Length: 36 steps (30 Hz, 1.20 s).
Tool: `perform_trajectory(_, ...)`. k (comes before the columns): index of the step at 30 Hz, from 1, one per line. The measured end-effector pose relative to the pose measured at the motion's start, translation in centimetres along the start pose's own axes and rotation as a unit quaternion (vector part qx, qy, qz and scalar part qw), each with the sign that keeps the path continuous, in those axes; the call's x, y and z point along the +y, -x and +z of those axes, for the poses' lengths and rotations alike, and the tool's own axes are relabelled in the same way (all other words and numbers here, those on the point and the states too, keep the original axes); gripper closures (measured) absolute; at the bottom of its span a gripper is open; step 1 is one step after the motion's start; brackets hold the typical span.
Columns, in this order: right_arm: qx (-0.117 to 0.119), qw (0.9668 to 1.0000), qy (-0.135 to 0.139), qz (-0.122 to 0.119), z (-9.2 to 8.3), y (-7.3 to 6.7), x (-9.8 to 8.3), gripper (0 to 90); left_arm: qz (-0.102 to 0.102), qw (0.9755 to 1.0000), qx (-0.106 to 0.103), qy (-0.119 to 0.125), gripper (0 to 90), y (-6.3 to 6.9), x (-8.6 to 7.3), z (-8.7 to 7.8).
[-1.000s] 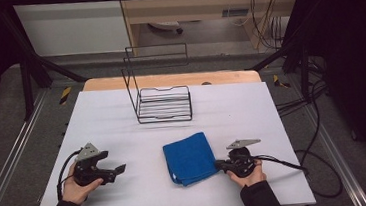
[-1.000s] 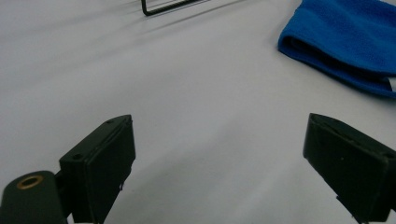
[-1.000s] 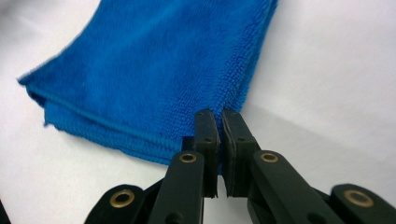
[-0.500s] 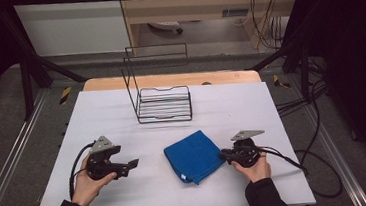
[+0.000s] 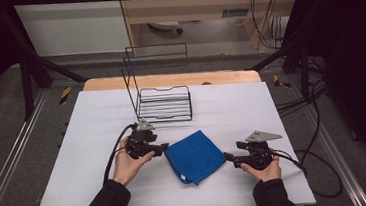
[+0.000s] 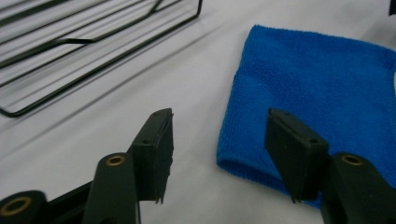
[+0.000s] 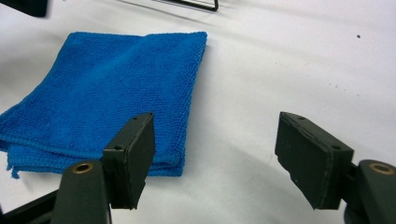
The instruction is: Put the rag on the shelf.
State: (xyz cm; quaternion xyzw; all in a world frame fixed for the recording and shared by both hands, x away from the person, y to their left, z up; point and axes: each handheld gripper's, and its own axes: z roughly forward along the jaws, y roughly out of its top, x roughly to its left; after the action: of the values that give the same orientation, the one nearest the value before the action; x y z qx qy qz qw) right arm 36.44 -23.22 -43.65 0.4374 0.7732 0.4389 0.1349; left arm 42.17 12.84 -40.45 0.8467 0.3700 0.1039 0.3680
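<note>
Nearest the viewer, the person's dark-sleeved forearms enter from the bottom edge of the high view, each hand carrying a claw over the white tabletop (image 5: 85, 156). The right claw (image 5: 230, 157) lies low near the front right of the tabletop, pointing toward the folded blue cloth (image 5: 194, 156) and just beside its right corner; a grey three-cornered plate sits on top of it and a cable trails off to the right. Its jaws have just been opening and now stand apart with nothing between them: in the right gripper view the right claw (image 7: 212, 156) frames bare tabletop, with the blue cloth's (image 7: 102, 98) folded edge lying just behind the left jaw. The blue cloth rests flat near the middle of the tabletop, between the two claws, its layered edges showing at the front. The left claw (image 5: 162, 147) is at the cloth's left corner. Its jaws have just been closing yet remain part open, gripping nothing: in the left gripper view the left claw (image 6: 219, 156) straddles the blue cloth's (image 6: 322, 93) near edge, pads clear of the fabric. Farther back stands the black wire rack (image 5: 163, 102), well apart from the cloth, with an upright wire frame rising at its rear.
</note>
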Motion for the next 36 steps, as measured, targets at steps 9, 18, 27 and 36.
perform_trajectory(9,0.013,0.9997,-0.021,-0.002,1.2,-1.1,0.0,45.4,0.023,0.9980,-0.016,-0.058,60.0,0.4,-0.5,3.0)
perform_trajectory(18,0.018,0.9977,-0.062,0.019,2.6,-1.3,-0.1,66.3,0.005,0.9971,-0.042,-0.063,83.0,0.2,-1.1,3.2)
perform_trajectory(27,0.042,0.9951,-0.078,0.045,3.2,-1.3,0.0,84.1,-0.021,0.9969,-0.048,-0.058,86.8,0.8,-1.6,1.5)
perform_trajectory(36,0.047,0.9955,-0.080,-0.019,5.1,-2.3,2.8,87.1,-0.044,0.9979,-0.035,-0.034,86.8,2.2,-4.3,-2.9)
